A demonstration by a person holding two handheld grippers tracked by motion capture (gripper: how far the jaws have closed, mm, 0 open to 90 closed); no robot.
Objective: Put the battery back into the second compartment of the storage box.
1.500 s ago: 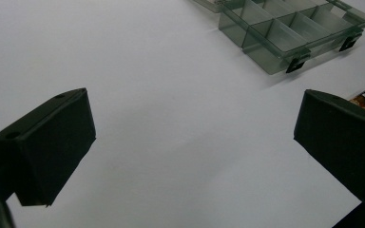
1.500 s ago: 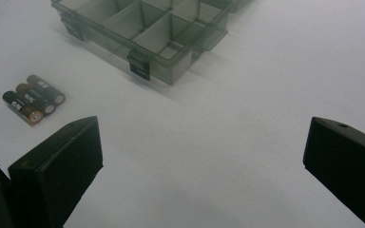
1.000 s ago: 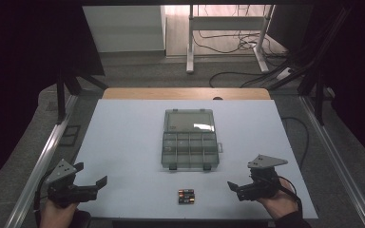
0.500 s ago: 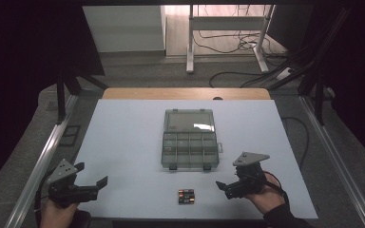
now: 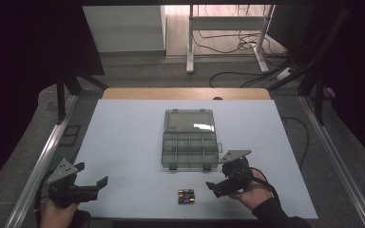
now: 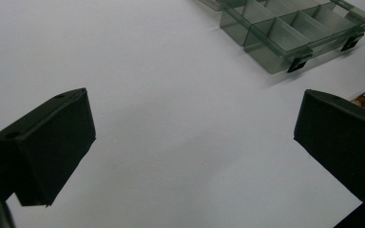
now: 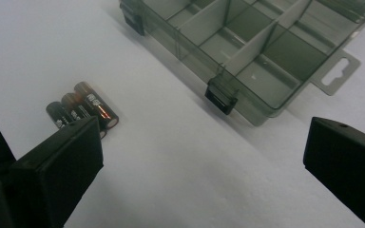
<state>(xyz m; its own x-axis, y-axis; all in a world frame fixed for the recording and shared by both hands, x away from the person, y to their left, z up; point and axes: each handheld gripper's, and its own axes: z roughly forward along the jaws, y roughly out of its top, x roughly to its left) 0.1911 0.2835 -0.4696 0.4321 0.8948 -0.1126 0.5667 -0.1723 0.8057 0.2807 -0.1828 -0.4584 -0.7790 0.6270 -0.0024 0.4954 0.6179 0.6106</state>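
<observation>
High view: the left gripper (image 5: pixel 88 186) sits at about 7 o'clock, held low in the left hand (image 5: pixel 57 211), its black jaws spread wide and pointing toward 3 o'clock, grey three-cornered plate uppermost. The right gripper (image 5: pixel 215 187) sits at about 5 o'clock, gripped by the right hand (image 5: pixel 252 192) on a dark sleeve (image 5: pixel 276 217), jaws parted and aimed toward 9 o'clock, its cable looping over the hand. In each gripper view the two jaws stand far apart with nothing between them.
</observation>
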